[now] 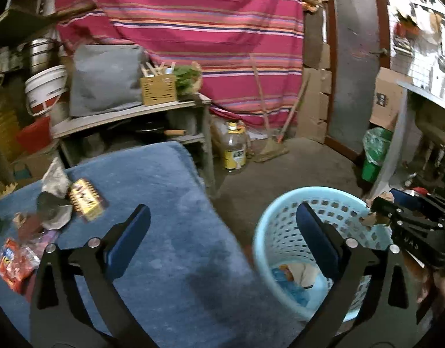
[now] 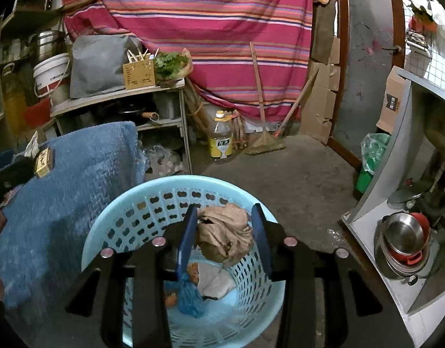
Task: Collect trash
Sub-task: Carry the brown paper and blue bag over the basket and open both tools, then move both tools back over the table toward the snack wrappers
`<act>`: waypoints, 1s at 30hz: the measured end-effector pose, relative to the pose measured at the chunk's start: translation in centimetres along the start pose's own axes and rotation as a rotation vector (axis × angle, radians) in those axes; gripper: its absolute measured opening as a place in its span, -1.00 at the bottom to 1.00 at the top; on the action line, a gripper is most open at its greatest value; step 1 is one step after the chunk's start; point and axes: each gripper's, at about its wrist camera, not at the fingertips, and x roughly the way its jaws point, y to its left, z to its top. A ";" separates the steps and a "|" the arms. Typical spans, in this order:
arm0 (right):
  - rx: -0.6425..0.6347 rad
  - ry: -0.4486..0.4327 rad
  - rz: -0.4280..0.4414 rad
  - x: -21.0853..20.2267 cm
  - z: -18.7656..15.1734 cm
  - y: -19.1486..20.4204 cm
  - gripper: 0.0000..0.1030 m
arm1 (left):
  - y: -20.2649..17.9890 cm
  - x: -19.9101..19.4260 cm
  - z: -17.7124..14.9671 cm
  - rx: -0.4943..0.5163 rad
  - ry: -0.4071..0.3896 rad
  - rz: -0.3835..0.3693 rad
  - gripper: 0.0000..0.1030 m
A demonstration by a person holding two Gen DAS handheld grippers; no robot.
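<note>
The left gripper [image 1: 222, 223] has its jaws wide apart with nothing between them, above the edge of the surface covered by a fluffy blue blanket [image 1: 164, 232]. On this blanket lie a red snack wrapper [image 1: 12, 264], a yellow small box [image 1: 87, 200] and crumpled grey paper [image 1: 54, 197]. The right gripper [image 2: 225, 237] is over the light blue basket [image 2: 135, 203], a round plastic one with many holes. Between its jaws sits a crumpled brown paper [image 2: 225, 232], touching the left pad; whether the right pad still presses it I cannot tell. Inside the basket lie a blue plastic bag [image 2: 190, 295] and white paper [image 2: 213, 278].
</note>
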 end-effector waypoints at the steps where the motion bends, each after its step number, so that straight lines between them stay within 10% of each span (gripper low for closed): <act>1: -0.002 -0.005 -0.015 0.1 0.0 0.2 0.06 | 0.8 -0.4 0.0 -0.007 -0.002 0.008 0.89; 3: -0.005 -0.016 -0.048 0.2 0.0 0.4 0.44 | 2.0 -0.9 0.0 -0.020 -0.006 0.026 0.89; 12: -0.019 -0.016 -0.039 -0.5 -0.7 3.1 0.70 | 8.8 -3.3 -1.7 -0.097 -0.004 0.110 0.89; 30: -0.139 -0.091 0.201 -3.4 0.0 19.2 0.77 | 24.8 -9.0 -7.4 -0.233 0.023 0.365 0.89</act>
